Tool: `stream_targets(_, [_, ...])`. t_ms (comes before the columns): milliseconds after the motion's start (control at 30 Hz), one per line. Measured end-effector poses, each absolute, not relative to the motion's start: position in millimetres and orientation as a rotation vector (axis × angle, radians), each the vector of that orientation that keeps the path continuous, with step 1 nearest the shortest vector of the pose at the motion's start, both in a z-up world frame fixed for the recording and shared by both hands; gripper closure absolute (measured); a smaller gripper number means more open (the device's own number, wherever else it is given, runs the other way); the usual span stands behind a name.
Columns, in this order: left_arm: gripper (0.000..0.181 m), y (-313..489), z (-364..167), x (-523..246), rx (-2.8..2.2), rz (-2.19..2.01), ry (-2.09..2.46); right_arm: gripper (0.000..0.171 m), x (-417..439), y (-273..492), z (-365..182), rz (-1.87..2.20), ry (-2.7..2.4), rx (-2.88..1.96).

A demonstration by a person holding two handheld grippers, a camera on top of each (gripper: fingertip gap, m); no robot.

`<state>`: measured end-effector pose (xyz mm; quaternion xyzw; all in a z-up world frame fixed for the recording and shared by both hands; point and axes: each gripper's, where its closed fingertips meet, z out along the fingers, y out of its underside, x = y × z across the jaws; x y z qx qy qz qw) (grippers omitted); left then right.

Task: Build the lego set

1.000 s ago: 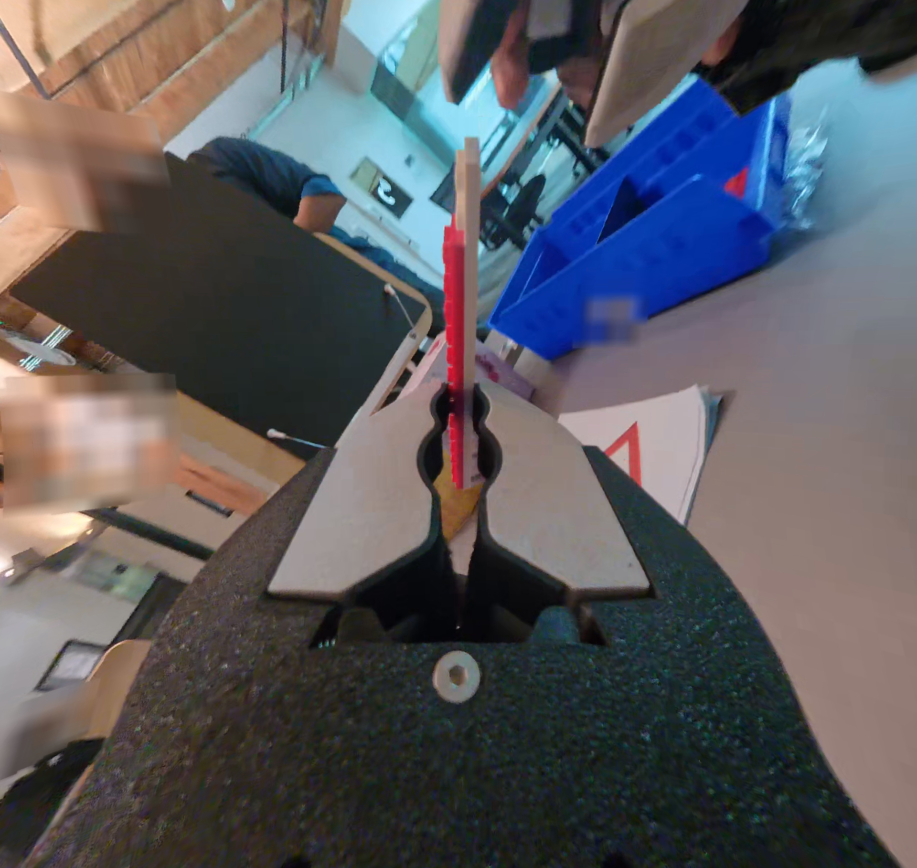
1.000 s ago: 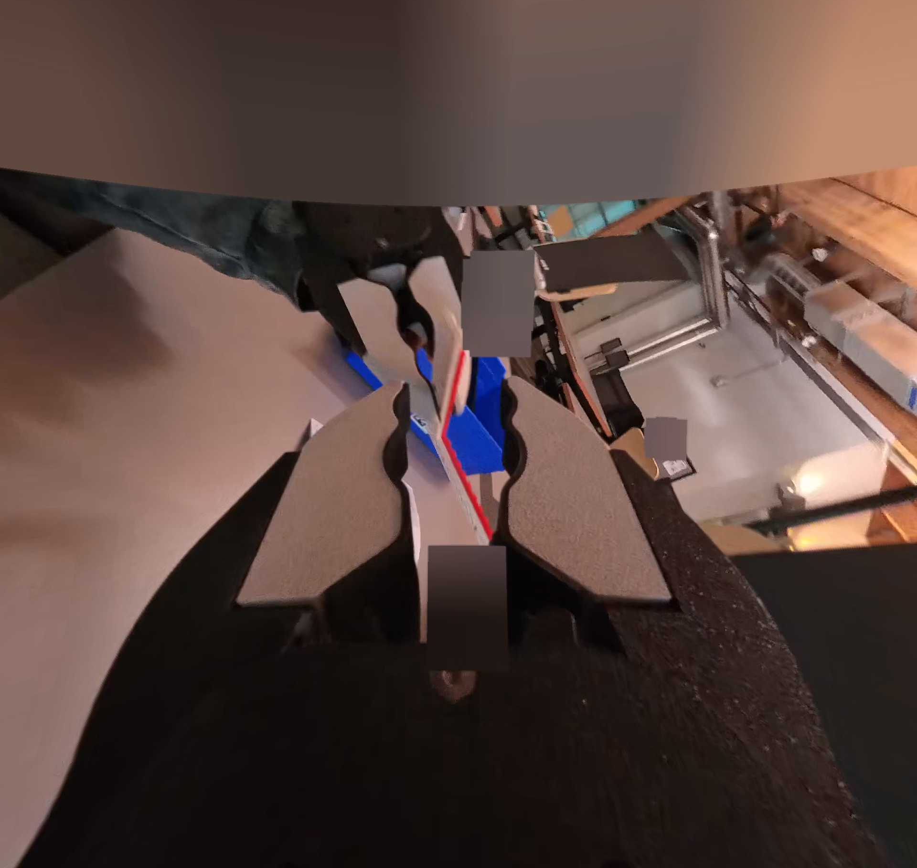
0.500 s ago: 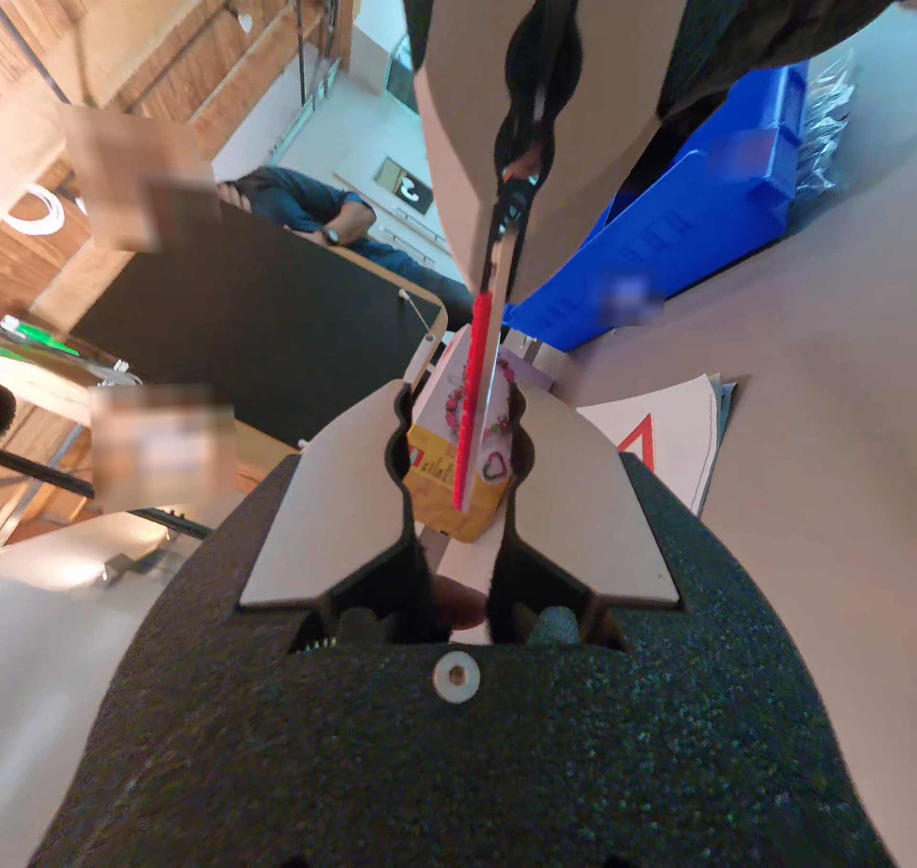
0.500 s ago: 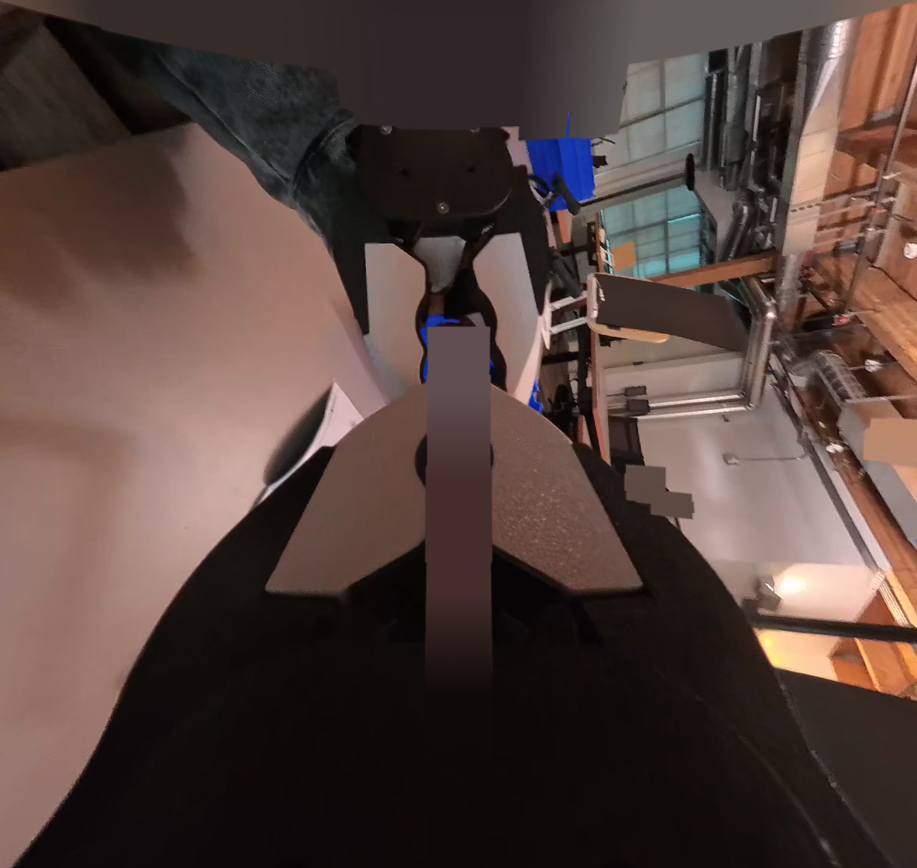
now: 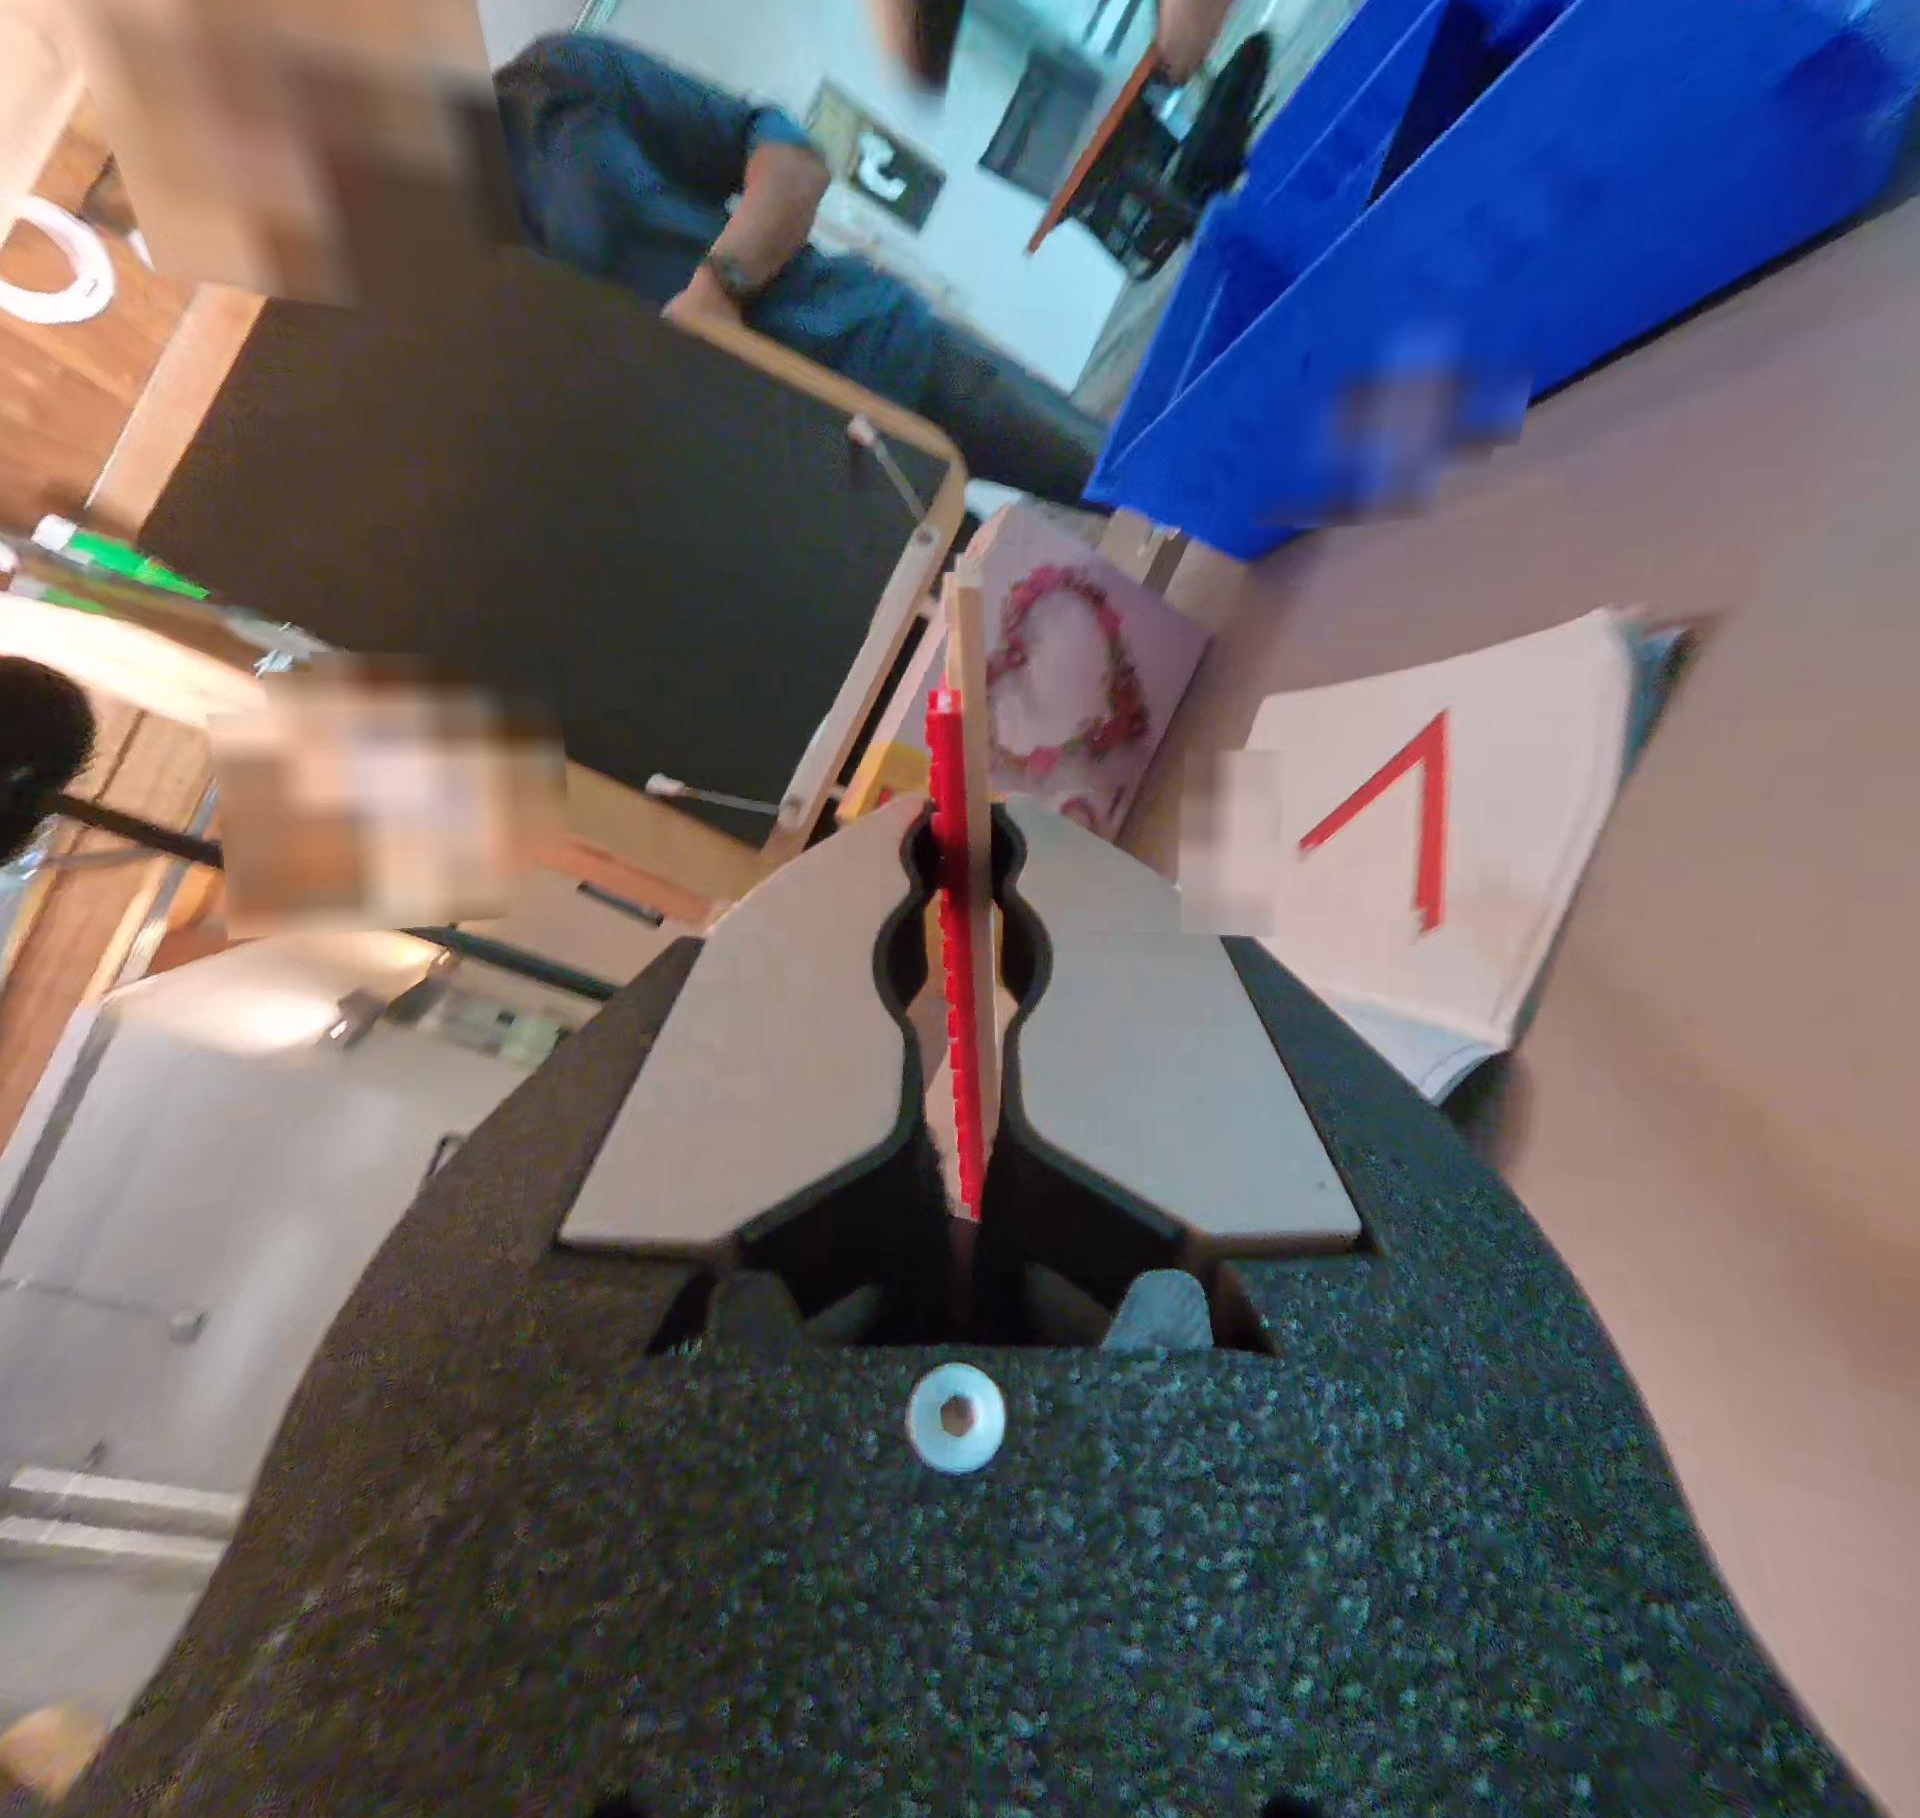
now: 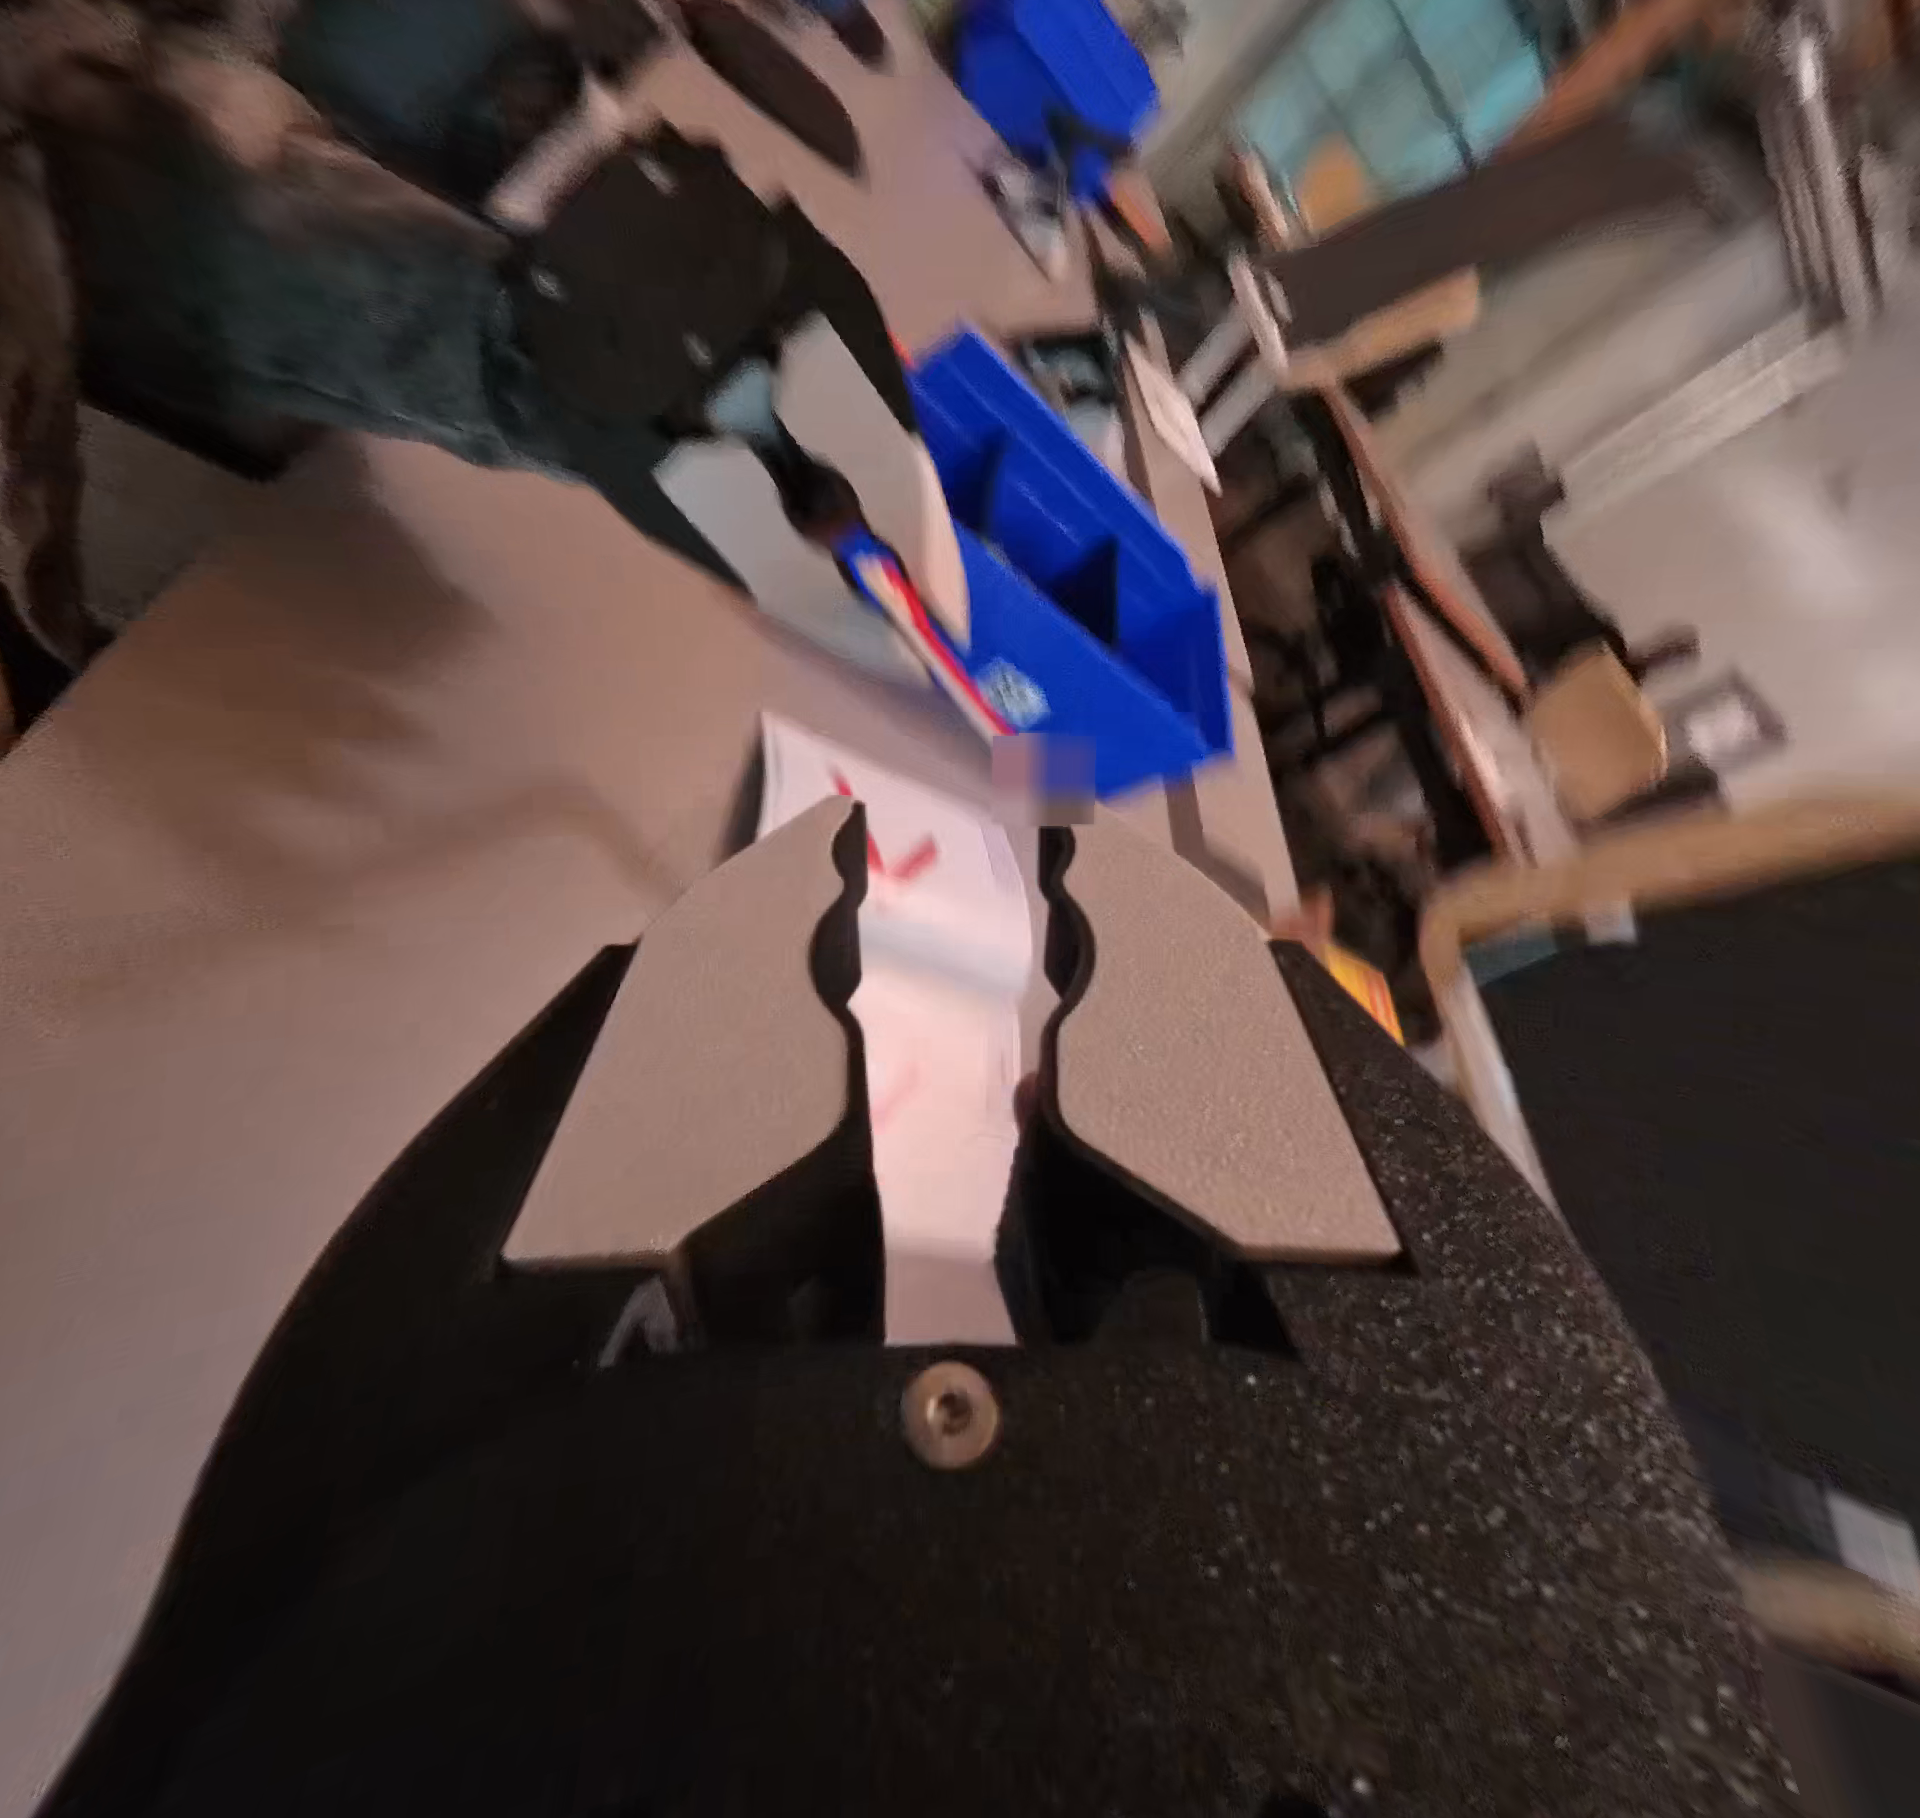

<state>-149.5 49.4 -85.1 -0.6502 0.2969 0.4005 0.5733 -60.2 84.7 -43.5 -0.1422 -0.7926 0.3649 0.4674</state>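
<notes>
Red-and-tan lego plate [image 5: 961,947], edge-on, pinched between left gripper [image 5: 961,823] fingers. Right gripper [image 6: 948,833] spread, empty; white booklet [image 6: 935,958] beyond its fingertips.

Each gripper has a black, coarse-grained body that widens toward the camera, with one round screw set in the middle: pale on the left gripper [image 5: 964,921], dull metal on the right gripper [image 6: 951,921]. The fingers [image 5: 758,1072] are flat grey plates with wavy, scalloped inner edges backed in black. Behind the far left gripper the blurred right view shows what seems a dark sleeve [image 6: 312,314].
</notes>
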Motion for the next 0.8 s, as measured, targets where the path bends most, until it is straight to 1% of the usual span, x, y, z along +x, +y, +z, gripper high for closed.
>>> stream_targets(100, [0.173,50.4,-91.5,-173.5,-1.562,1.016,0.652,0.141,-14.3,177.2,-57.9,0.762,-2.049,-0.841])
stream_targets(200, [0.173,54.4,-97.2,-185.1,-1.584,1.001,0.601,0.128,41.5,258.7,-100.1,0.571,-2.130,-1.369])
stream_targets(267, [0.173,57.3,-99.3,-188.6,-1.586,1.001,0.567,0.133,65.4,288.3,-129.5,0.424,-2.182,-1.476])
stream_targets(367, [0.173,61.6,-105.3,-191.8,-1.605,1.020,0.545,0.147,74.1,298.6,-159.9,0.389,-2.292,-1.485])
stream_targets(467, [0.173,64.4,-108.9,-193.5,-1.624,1.032,0.525,0.155,69.2,309.9,-176.1,0.306,-2.340,-1.524])
stream_targets(533, [0.173,65.5,-108.9,-196.1,-1.635,1.045,0.510,0.162,60.3,310.4,-181.3,0.320,-2.365,-1.494])
stream_targets(600, [0.173,65.7,-107.4,-200.6,-1.643,1.066,0.487,0.162,50.9,310.3,-186.0,0.345,-2.371,-1.479])
stream_targets(800, [0.173,67.5,-99.3,-211.5,-1.643,1.101,0.405,0.160,46.3,317.2,-204.0,0.216,-2.412,-1.502])
